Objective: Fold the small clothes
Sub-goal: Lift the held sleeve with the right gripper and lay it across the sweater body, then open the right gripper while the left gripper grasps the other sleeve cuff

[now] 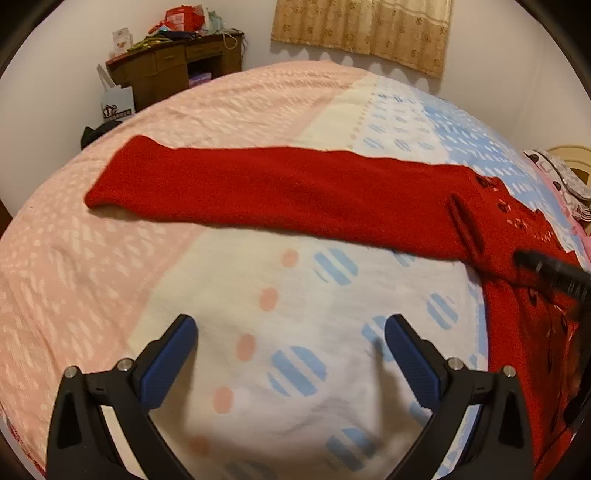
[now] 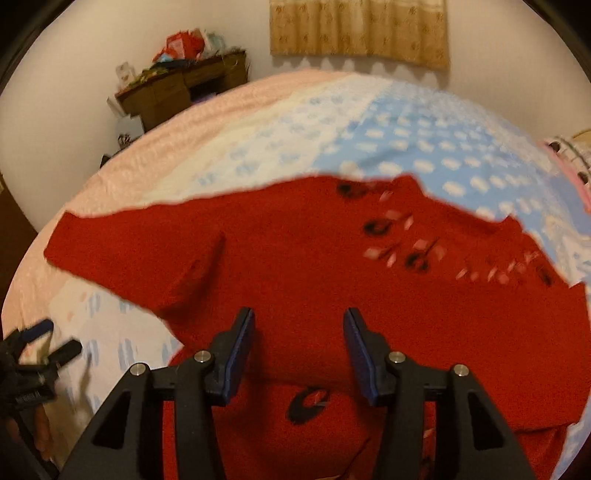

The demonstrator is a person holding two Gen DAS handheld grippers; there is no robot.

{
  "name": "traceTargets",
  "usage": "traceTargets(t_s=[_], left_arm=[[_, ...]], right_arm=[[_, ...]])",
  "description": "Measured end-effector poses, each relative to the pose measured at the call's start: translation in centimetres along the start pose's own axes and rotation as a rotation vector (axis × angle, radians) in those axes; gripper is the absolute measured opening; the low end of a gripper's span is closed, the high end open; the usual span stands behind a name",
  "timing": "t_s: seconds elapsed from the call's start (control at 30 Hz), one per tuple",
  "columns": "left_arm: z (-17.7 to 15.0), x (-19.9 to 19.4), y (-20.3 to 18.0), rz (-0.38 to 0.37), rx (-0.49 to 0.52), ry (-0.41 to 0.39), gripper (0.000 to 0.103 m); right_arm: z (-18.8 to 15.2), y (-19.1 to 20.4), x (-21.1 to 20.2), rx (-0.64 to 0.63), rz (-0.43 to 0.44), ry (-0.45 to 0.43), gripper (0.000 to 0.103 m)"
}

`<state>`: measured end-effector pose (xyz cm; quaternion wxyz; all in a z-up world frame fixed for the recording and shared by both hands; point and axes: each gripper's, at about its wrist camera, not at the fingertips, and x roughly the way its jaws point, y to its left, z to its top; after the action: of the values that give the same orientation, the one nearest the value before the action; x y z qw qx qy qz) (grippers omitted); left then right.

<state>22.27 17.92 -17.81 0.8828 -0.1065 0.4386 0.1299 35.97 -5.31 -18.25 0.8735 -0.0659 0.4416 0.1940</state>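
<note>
A red knit sweater point(image 1: 295, 192) with black and pink pattern lies on the bed; its long sleeve stretches out flat to the left. My left gripper point(image 1: 291, 332) is open and empty, above bare bedsheet in front of the sleeve. In the right wrist view the sweater's body point(image 2: 314, 251) fills the middle, blurred. My right gripper point(image 2: 299, 339) is open, its jaws hovering over the red fabric without holding it. The right gripper also shows in the left wrist view point(image 1: 554, 273), at the sweater's body. The left gripper shows in the right wrist view point(image 2: 37, 354) at far left.
The bed point(image 1: 221, 110) has a pink, cream and blue patterned sheet. A cluttered wooden desk point(image 1: 177, 62) stands against the far wall, with a white paper bag point(image 1: 118, 103) beside it. A curtain point(image 1: 362, 29) hangs behind. Patterned bedding point(image 1: 569, 181) lies at the right edge.
</note>
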Motion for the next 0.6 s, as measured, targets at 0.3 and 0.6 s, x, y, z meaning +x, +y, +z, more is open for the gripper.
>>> traceTargets(t_s=[0.3, 0.6], left_arm=[[2.2, -0.4, 4.0, 0.166, 0.014, -0.046, 0.103], [6.2, 0.3, 12.0, 0.347, -0.083, -0.094, 0.103]], right_arm=[[-2.0, 4.6, -0.5, -0.133, 0.067, -0.022, 0.051], [-4.9, 5.6, -0.2, -0.263, -0.107, -0.096, 0.052]])
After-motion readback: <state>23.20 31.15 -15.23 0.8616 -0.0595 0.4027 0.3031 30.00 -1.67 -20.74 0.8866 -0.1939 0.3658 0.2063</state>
